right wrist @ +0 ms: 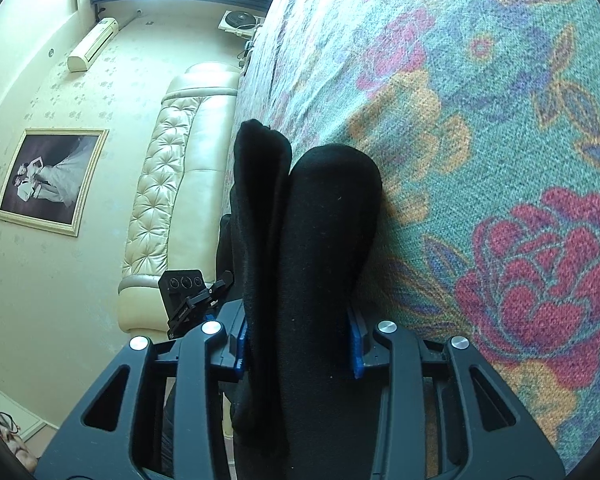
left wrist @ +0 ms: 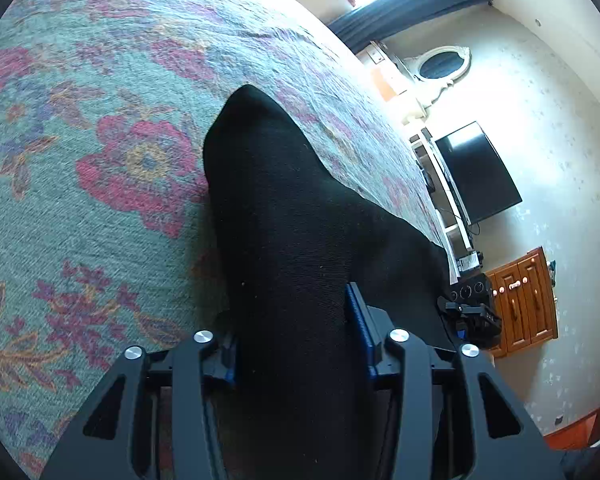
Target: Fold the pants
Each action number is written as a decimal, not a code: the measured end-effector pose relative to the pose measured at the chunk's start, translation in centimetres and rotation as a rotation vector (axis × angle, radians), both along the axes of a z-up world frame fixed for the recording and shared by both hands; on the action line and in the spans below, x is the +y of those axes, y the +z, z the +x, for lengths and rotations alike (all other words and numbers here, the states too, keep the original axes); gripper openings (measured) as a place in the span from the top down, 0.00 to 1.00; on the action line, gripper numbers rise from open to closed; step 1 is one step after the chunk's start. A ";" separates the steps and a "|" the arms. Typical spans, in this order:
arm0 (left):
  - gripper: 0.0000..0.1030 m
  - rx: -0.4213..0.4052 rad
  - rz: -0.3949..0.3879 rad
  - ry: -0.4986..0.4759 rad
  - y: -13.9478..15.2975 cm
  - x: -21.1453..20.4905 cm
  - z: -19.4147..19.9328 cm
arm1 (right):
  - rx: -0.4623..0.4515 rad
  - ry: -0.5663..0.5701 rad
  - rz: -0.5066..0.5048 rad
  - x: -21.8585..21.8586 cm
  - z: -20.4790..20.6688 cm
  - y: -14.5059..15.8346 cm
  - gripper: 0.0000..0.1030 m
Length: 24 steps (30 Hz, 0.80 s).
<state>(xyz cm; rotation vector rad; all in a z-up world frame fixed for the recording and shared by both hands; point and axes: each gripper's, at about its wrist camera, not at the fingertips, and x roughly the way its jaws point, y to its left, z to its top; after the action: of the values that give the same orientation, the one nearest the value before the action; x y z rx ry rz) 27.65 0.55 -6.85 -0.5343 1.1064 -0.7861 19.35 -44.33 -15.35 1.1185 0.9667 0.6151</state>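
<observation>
Black pants (left wrist: 284, 200) lie bunched on a flowered teal bedspread (left wrist: 100, 120). In the left wrist view my left gripper (left wrist: 294, 344) straddles a thick band of the cloth. Its blue pads (left wrist: 360, 328) stand apart, and the cloth fills the gap without looking pinched. In the right wrist view the pants (right wrist: 328, 220) show as two rounded folds side by side on the bedspread (right wrist: 500, 120). My right gripper (right wrist: 296, 344) is open around both folds, its pads (right wrist: 355, 346) beside the cloth. Each view shows the other gripper, the right (left wrist: 472, 312) and the left (right wrist: 192, 300), at the bed's edge.
A black TV (left wrist: 476, 172) and a wooden cabinet (left wrist: 528, 300) stand past the bed's edge. A cream tufted headboard (right wrist: 168, 184), a framed picture (right wrist: 48, 180) and an air conditioner (right wrist: 92, 44) are on the other side. Bedspread stretches beyond the pants.
</observation>
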 end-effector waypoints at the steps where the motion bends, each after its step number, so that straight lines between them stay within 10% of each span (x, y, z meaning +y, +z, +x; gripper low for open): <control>1: 0.45 0.000 -0.004 0.015 0.0 0.5 -0.3 | 0.000 -0.001 0.009 -0.2 -0.2 0.0 0.57; 10: 0.35 0.020 -0.056 0.000 0.4 3.0 -6.1 | -0.024 0.009 -0.001 -0.4 -4.0 1.1 0.33; 17: 0.34 -0.026 0.001 -0.006 0.0 2.0 -8.4 | -0.038 -0.011 0.000 -0.1 -7.0 0.8 0.32; 24: 0.34 -0.062 0.060 0.005 0.2 0.6 -8.0 | -0.010 0.005 -0.078 0.1 -7.7 -0.3 0.68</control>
<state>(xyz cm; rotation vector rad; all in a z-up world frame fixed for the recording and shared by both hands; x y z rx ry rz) 19.61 1.17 -6.64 -0.4598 1.0680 -0.7578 11.66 -44.23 -15.68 1.0433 0.9771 0.5818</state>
